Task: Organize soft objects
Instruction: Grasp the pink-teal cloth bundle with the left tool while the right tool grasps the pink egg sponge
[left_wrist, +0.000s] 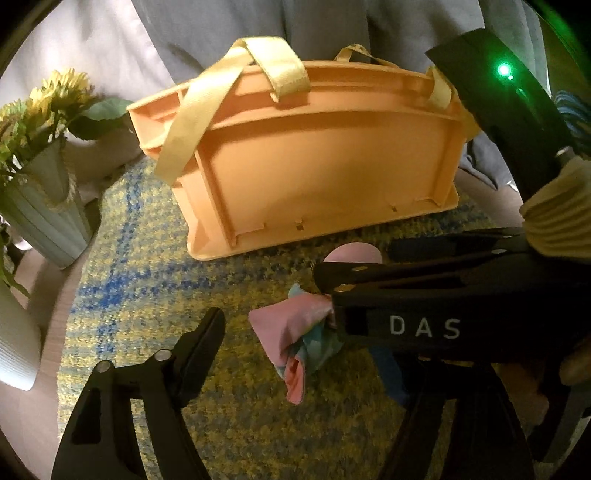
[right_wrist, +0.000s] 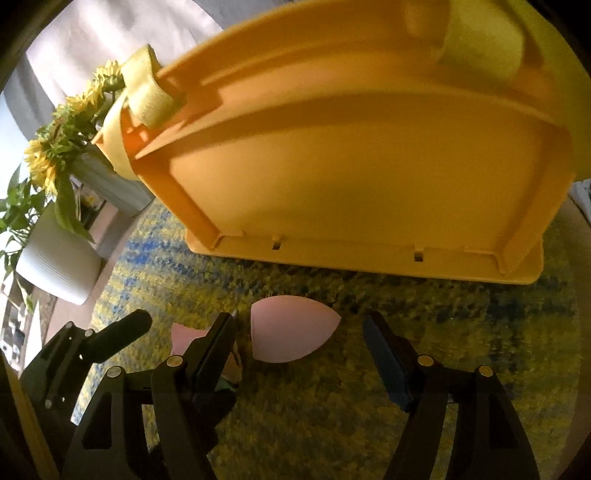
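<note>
A crumpled pink and teal cloth lies on the rug between the fingers of my left gripper, which is open and does not touch it. Its right finger is hidden under my right gripper, which crosses in from the right. In the right wrist view a pink teardrop-shaped pad lies flat just ahead of my open right gripper, between its fingertips and apart from both. The cloth peeks out behind the right gripper's left finger. One of the left gripper's fingers shows further left.
An orange crate with yellow straps stands on the yellow and blue rug just beyond the pad. A ribbed vase of sunflowers and a white pot stand at the left. A person in grey is behind the crate.
</note>
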